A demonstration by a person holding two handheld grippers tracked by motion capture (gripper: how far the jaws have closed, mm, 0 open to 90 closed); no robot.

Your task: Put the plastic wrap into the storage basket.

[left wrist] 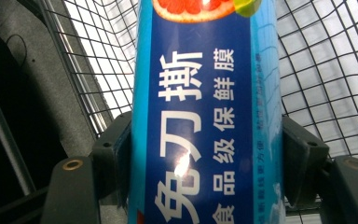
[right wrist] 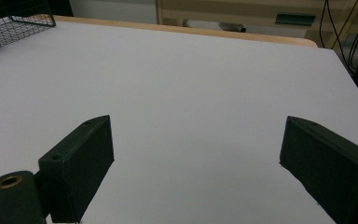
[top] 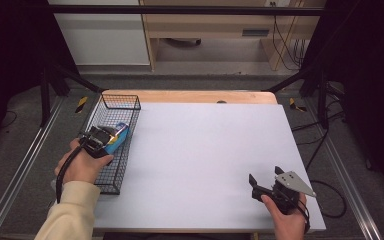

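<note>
High view: the left gripper (top: pixel 106 138) pinches a blue box (top: pixel 118 137) over the wire basket (top: pixel 111 186) at the table's (top: pixel 205 150) nine o'clock edge, the box's long axis running toward one o'clock. The right gripper (top: pixel 265 181) rests at five o'clock, well apart.

Left gripper view: both jaws press the box's sides, label readable.

Right gripper view: jaws spread wide over bare table, basket at eleven o'clock.

Bright, even light overhead, dark edges, and white glare on the blue box (left wrist: pixel 193 121).
</note>
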